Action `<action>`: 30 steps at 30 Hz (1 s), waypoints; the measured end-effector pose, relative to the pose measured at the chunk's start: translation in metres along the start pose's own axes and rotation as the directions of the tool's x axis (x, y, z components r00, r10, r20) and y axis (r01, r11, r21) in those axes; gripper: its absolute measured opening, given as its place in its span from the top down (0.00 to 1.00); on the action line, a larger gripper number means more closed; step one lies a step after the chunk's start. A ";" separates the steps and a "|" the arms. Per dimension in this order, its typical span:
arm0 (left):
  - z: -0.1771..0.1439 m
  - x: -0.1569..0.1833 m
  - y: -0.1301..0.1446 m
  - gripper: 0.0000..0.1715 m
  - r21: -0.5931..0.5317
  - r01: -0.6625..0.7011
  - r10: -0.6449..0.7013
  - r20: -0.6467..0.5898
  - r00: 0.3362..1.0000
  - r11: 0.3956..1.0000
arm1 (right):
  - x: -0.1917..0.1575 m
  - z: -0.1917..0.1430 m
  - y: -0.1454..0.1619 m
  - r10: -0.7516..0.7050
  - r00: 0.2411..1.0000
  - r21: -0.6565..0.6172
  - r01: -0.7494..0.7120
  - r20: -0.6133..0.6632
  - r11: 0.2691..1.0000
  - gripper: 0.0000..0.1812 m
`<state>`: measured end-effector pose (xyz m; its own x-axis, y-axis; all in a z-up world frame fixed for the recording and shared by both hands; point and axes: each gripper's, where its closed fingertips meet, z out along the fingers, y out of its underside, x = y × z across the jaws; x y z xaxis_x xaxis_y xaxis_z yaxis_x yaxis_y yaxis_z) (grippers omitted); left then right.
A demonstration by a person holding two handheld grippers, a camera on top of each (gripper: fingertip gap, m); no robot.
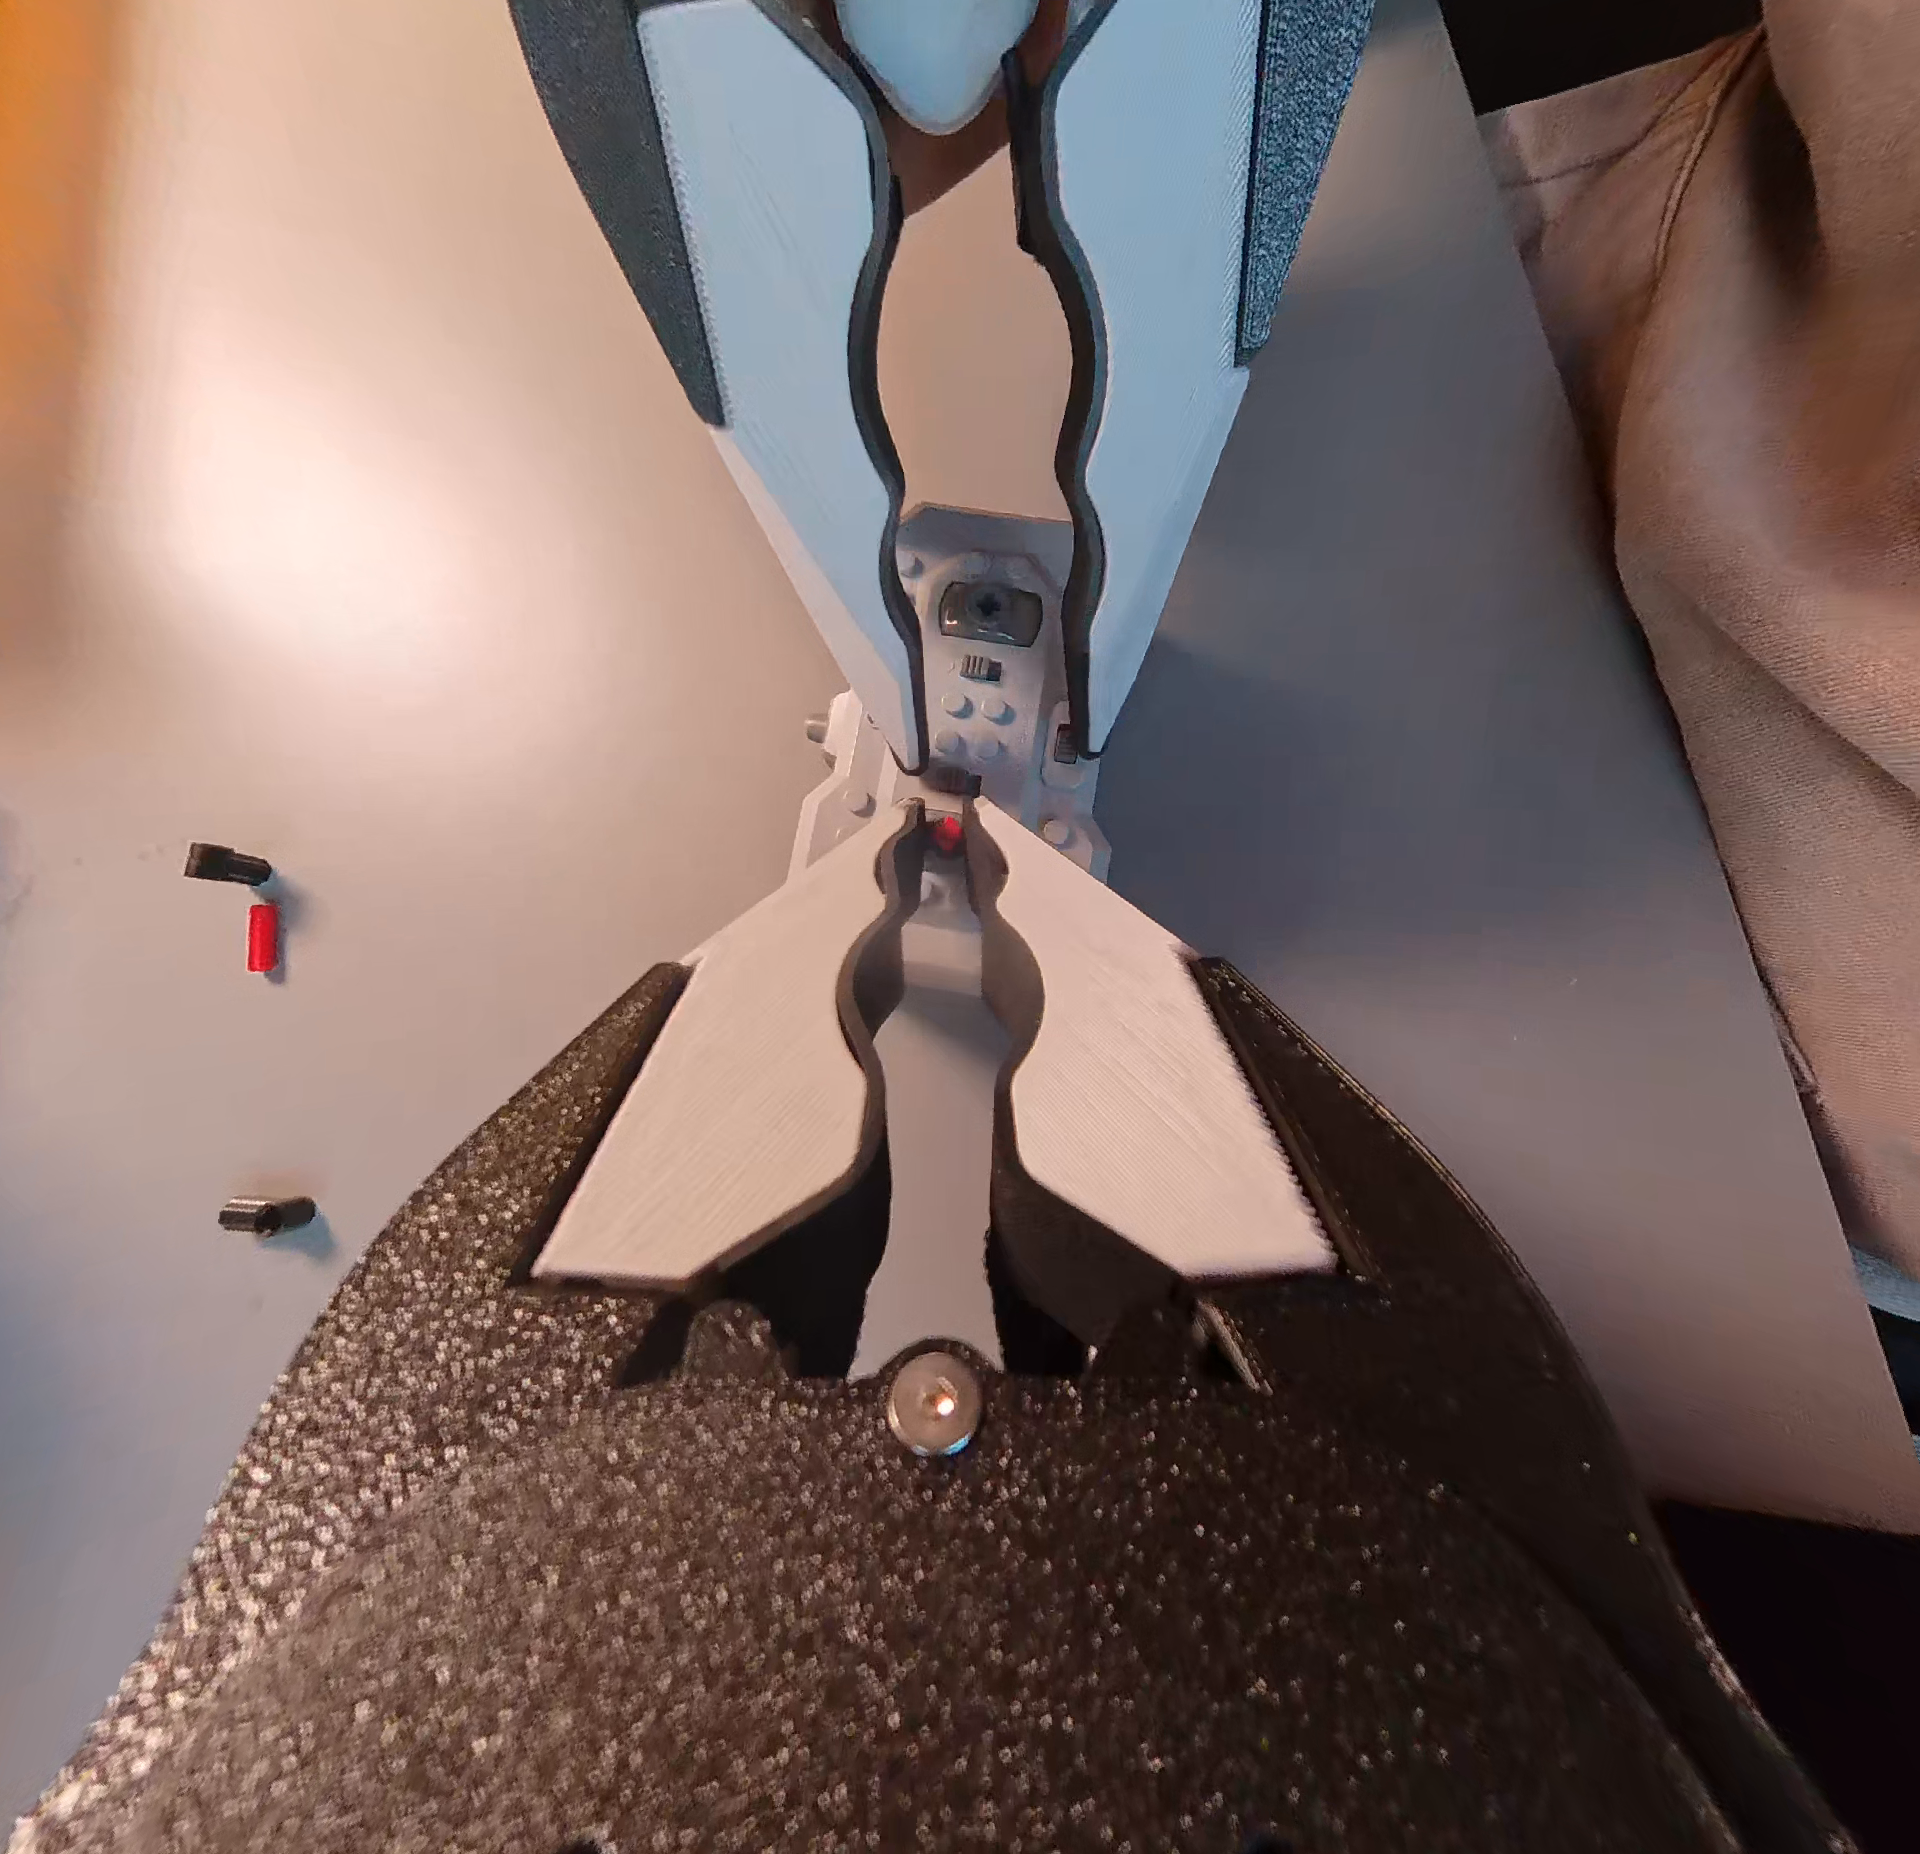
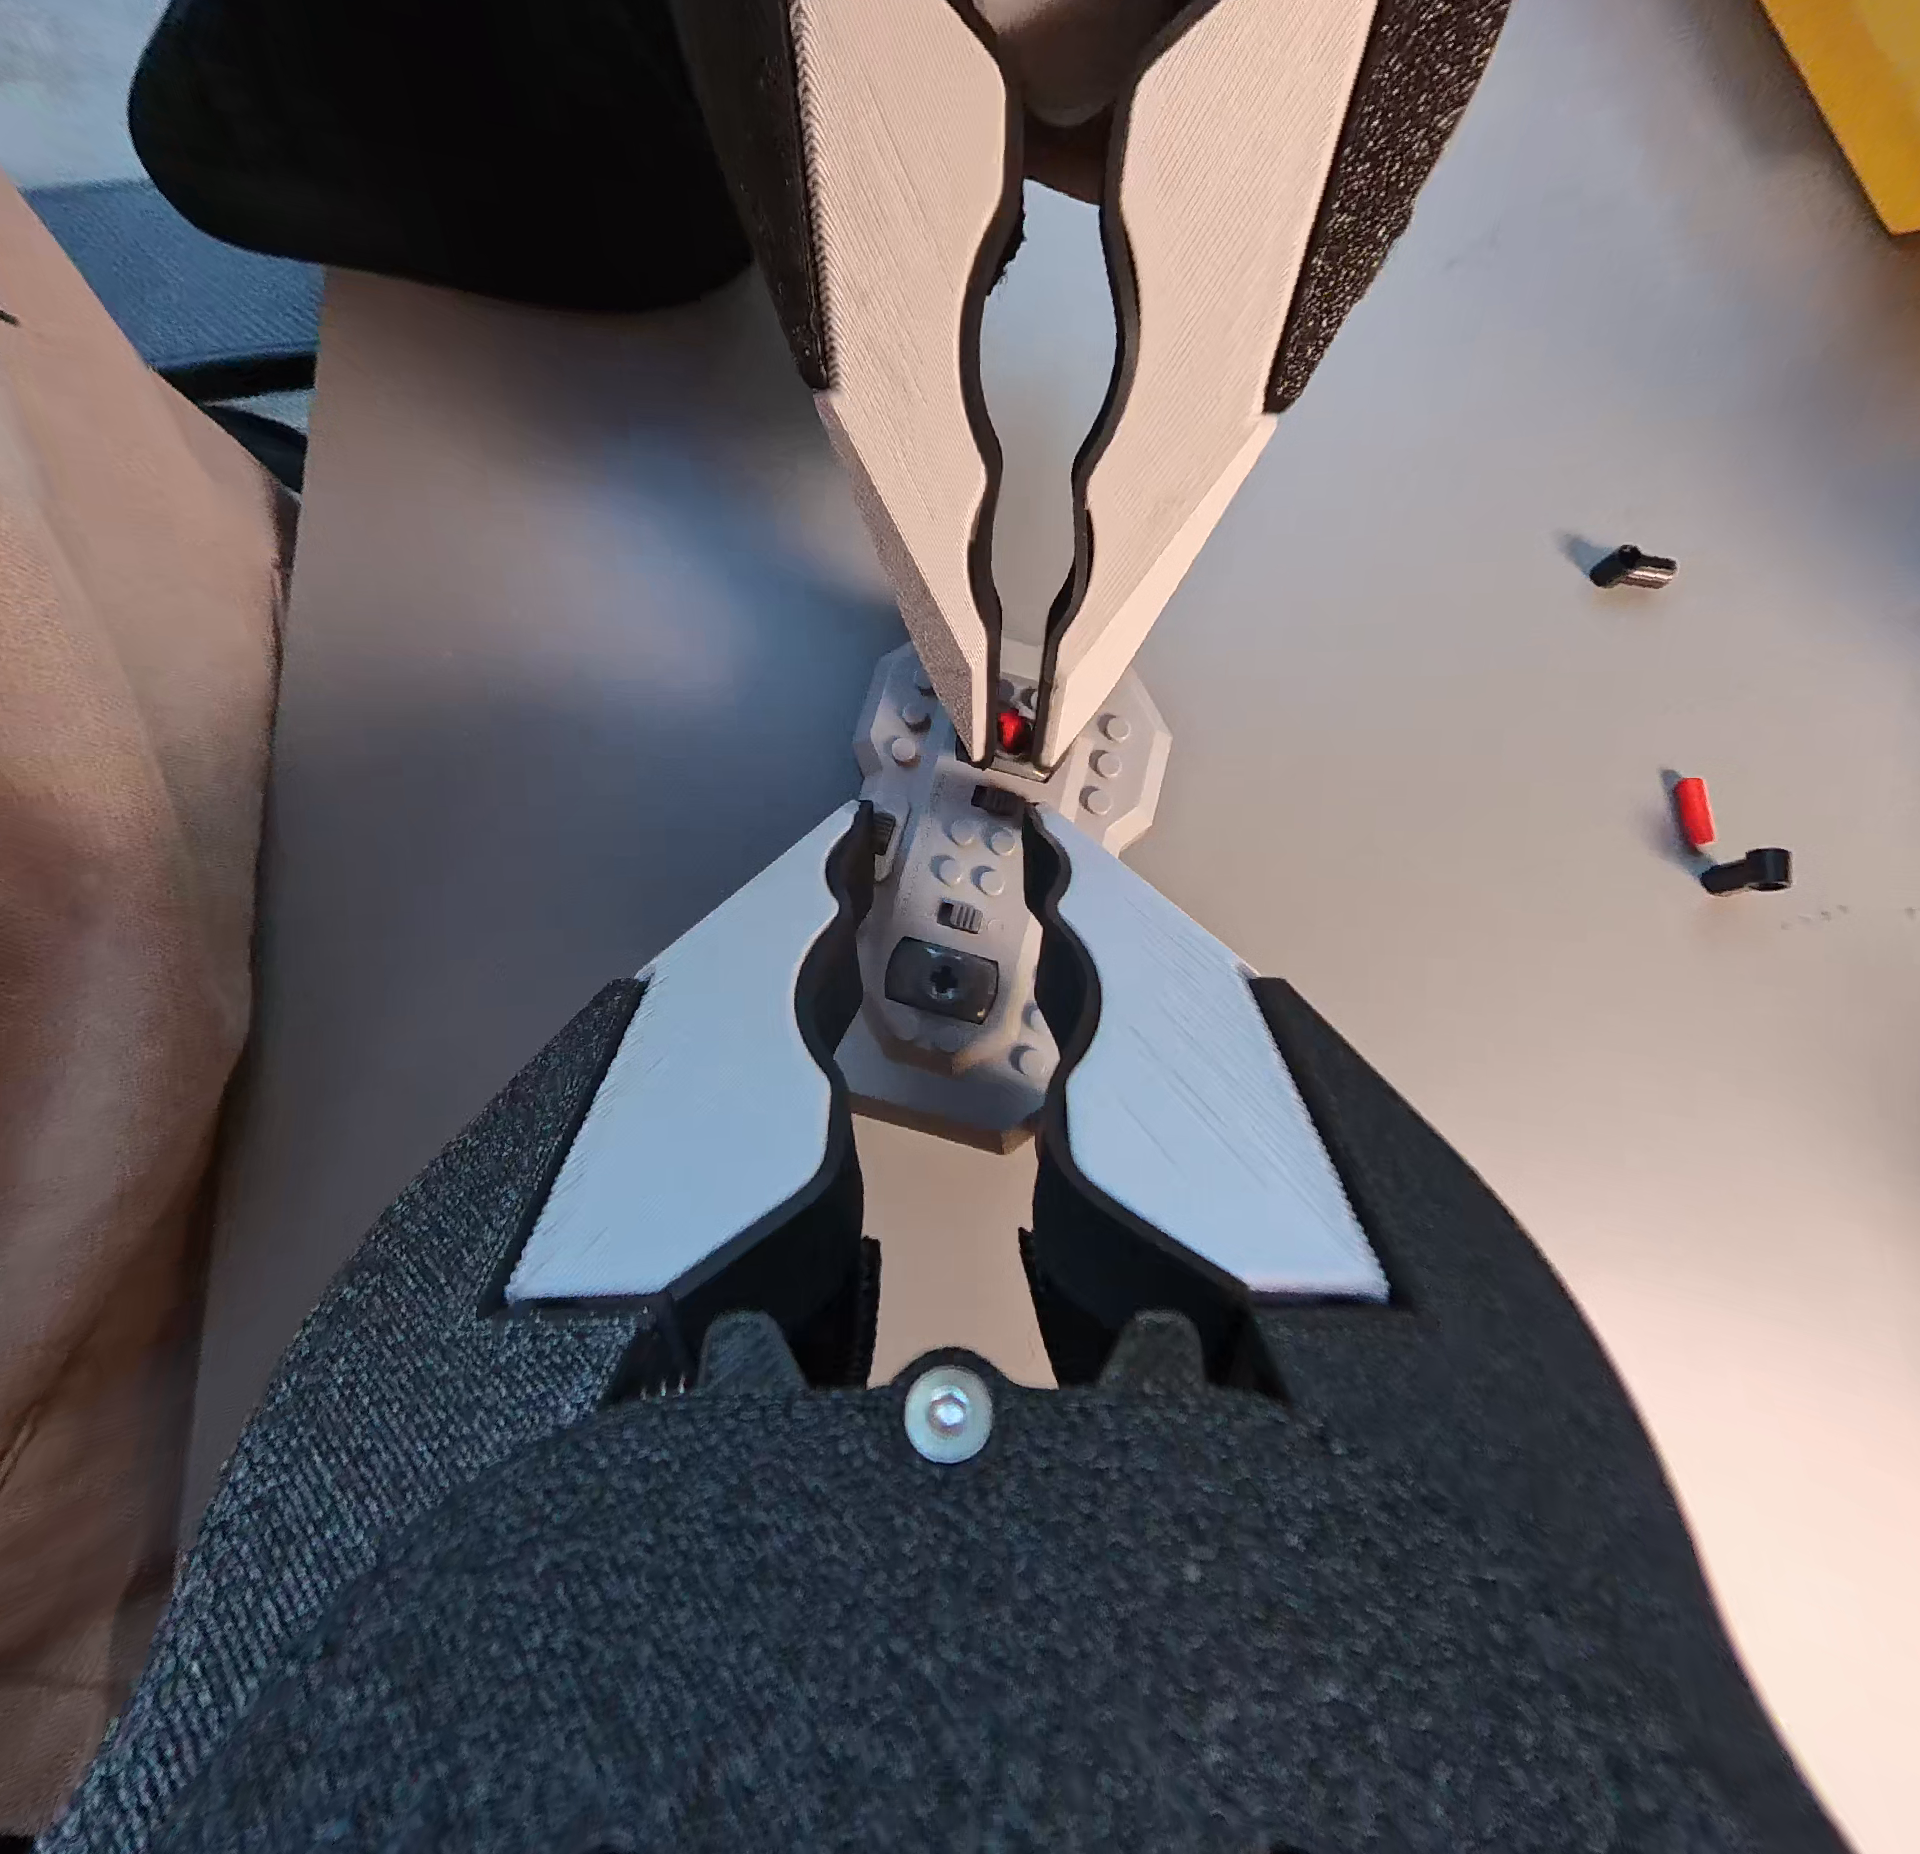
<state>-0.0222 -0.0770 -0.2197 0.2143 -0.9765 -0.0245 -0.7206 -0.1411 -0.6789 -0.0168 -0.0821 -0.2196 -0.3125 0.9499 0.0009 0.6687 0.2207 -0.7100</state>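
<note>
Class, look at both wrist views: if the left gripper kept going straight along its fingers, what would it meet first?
The left gripper, shut on a small red piece, would likely first meet the grey studded block just ahead, then the right gripper facing it. Depth is hard to judge.

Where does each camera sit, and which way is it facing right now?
Left wrist view: on the left gripper, facing along its fingers at the grey block; the right gripper points back at it.
Right wrist view: on the right gripper, facing the opposite way; the left gripper pinches a red piece.
Shared: block, both grippers, loose red peg and black pegs.
</note>
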 end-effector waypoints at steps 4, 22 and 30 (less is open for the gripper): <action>-0.003 0.001 0.002 0.96 0.006 0.008 -0.008 -0.018 1.000 1.000 | 0.001 0.001 -0.001 0.016 1.000 -0.001 -0.016 0.015 1.000 0.85; 0.001 -0.005 -0.002 0.99 -0.013 0.004 -0.003 0.093 0.996 1.000 | 0.009 0.006 0.017 0.045 0.998 -0.282 -0.058 -0.053 0.958 0.69; 0.003 0.001 -0.006 1.00 0.024 0.017 -0.019 0.060 0.998 1.000 | 0.004 0.017 0.030 0.048 0.999 -0.383 -0.048 -0.009 0.923 0.62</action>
<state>-0.0156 -0.0765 -0.2177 0.2672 -0.9620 -0.0560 -0.7010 -0.1542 -0.6963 -0.0094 -0.0751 -0.2524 -0.2740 0.9613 -0.0275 0.8902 0.2427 -0.3856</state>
